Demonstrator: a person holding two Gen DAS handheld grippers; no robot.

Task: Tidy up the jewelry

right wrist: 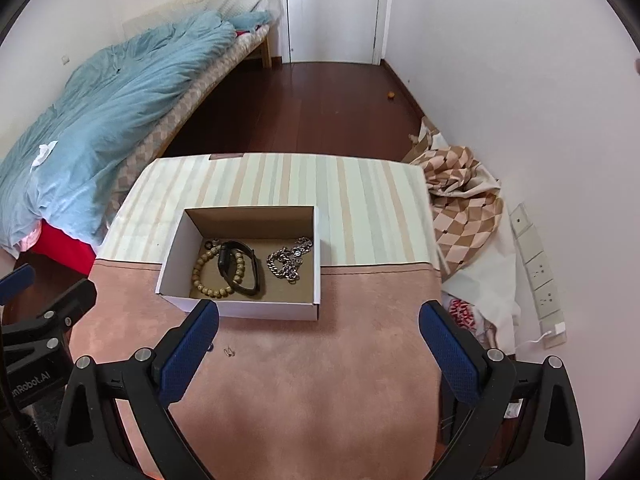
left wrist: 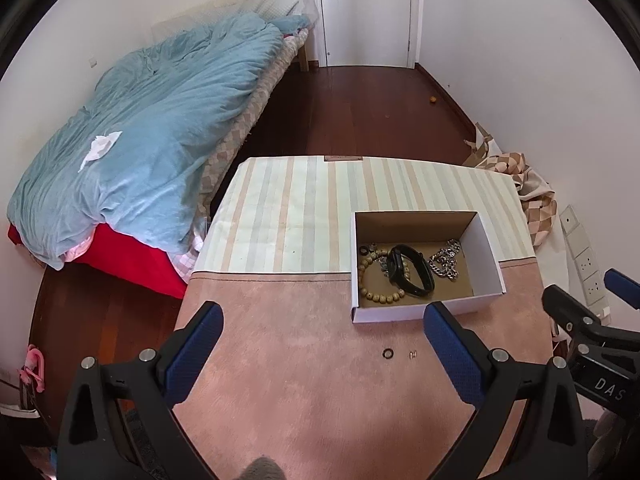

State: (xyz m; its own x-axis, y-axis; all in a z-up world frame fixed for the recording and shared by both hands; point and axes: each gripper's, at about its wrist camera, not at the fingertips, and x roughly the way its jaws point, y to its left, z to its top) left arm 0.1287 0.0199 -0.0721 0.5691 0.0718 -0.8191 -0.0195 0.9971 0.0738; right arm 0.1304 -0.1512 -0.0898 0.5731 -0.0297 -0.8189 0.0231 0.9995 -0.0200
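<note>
A white cardboard box [left wrist: 486,248] [right wrist: 172,272] stands on the table and holds a wooden bead bracelet [left wrist: 380,298] [right wrist: 204,276], a black wristband [left wrist: 412,276] [right wrist: 240,268] and a silver chain [left wrist: 446,262] [right wrist: 288,262]. On the pink cloth in front of the box lie a small dark ring [left wrist: 387,354] and a tiny metal piece [left wrist: 413,355] [right wrist: 229,351]. My left gripper [left wrist: 324,320] is open over the cloth, near-left of the box, holding nothing. My right gripper [right wrist: 320,318] is open too, near-right of the box, and empty.
The table carries a pink cloth [left wrist: 300,360] in front and a striped cloth [left wrist: 288,208] behind. A bed with a blue duvet [left wrist: 140,128] lies left. Checkered fabric [right wrist: 460,200] is heaped at the table's right, beside wall sockets [right wrist: 540,272]. A white door [left wrist: 366,12] is beyond.
</note>
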